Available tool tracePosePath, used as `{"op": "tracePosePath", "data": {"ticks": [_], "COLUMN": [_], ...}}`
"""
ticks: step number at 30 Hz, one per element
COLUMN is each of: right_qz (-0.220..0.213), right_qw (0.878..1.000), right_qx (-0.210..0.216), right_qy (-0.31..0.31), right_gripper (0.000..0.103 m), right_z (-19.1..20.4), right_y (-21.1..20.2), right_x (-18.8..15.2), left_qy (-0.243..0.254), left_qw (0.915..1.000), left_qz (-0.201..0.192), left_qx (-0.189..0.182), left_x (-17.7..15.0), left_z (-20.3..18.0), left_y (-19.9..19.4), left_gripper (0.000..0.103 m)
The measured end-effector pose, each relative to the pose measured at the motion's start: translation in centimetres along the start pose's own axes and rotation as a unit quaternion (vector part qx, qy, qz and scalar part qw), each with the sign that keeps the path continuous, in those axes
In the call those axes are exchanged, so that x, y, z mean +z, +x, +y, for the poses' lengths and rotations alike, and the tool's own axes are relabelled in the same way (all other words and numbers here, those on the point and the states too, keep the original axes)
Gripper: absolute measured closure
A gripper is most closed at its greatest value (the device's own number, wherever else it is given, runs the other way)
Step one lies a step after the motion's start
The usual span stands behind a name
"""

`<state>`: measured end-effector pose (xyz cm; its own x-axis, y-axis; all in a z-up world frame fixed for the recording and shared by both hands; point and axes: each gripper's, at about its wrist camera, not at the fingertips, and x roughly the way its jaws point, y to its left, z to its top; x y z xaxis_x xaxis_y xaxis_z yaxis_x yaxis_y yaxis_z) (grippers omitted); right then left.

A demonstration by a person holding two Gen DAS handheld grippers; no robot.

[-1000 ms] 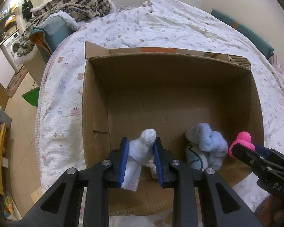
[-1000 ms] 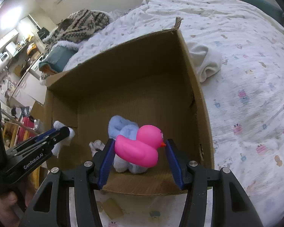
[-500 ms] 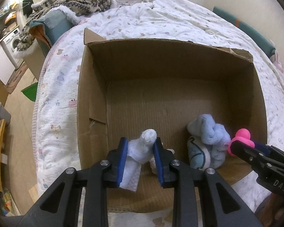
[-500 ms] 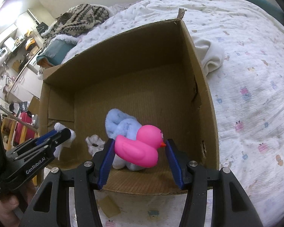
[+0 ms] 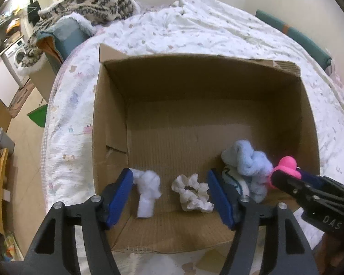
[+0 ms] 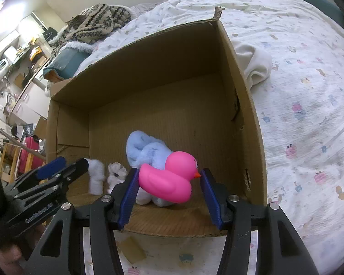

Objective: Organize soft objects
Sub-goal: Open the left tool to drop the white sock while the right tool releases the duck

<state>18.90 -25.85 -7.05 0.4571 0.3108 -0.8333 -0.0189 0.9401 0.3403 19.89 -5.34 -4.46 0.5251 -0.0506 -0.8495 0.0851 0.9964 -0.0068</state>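
An open cardboard box (image 5: 110,119) (image 6: 247,119) sits on the bed. My left gripper (image 5: 172,183) is open over the box's near left corner; a white cotton wad (image 5: 148,190) (image 6: 96,174) stands loose between its jaws, beside a cream scrunchie (image 5: 192,192) (image 6: 117,174). A light blue fluffy bundle (image 5: 247,162) (image 6: 146,149) lies at the near right of the box floor. My right gripper (image 6: 169,183) is shut on a pink rubber duck (image 6: 169,178) (image 5: 286,165) above the box's near edge.
The bed has a white patterned quilt (image 5: 195,29) (image 6: 309,91). A white cloth (image 6: 256,64) lies on it right of the box. A patterned knit blanket (image 5: 91,2) and teal cushion (image 5: 66,36) lie at the far left. The floor and furniture are to the left.
My left gripper opened and let go of the white cotton wad, which now stands on the box floor. The right gripper still holds the duck in about the same place.
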Motion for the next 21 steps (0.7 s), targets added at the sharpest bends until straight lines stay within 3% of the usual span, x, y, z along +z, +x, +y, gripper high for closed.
{"op": "tracePosePath", "data": {"ticks": [6,8,9,21], "right_qz": [-0.037,-0.048,-0.052,-0.049], "right_qw": [0.999,0.999,0.998,0.998], "right_qx": [0.011,0.019,0.021,0.006], "right_qy": [0.003,0.008,0.012,0.025], "right_gripper": [0.045,0.03,0.028,0.027], "right_z": [-0.1,-0.1,-0.2,-0.2], "right_y": [-1.4,-1.9,-2.0,-2.1], "right_x": [0.2,0.3,0.3,0.8], "left_qy": [0.01,0.008,0.007,0.011], "left_qw": [0.9999,1.0,1.0,0.9999], "left_qz": [-0.001,0.0,-0.001,-0.008], "left_qx": [0.004,0.003,0.003,0.004], "left_x": [0.0,0.0,0.1,-0.1], "left_z": [-0.3,-0.2,-0.2,-0.2], "left_y": [-0.1,-0.1,-0.2,-0.6], "left_gripper": [0.038,0.038,0.038,0.038]}}
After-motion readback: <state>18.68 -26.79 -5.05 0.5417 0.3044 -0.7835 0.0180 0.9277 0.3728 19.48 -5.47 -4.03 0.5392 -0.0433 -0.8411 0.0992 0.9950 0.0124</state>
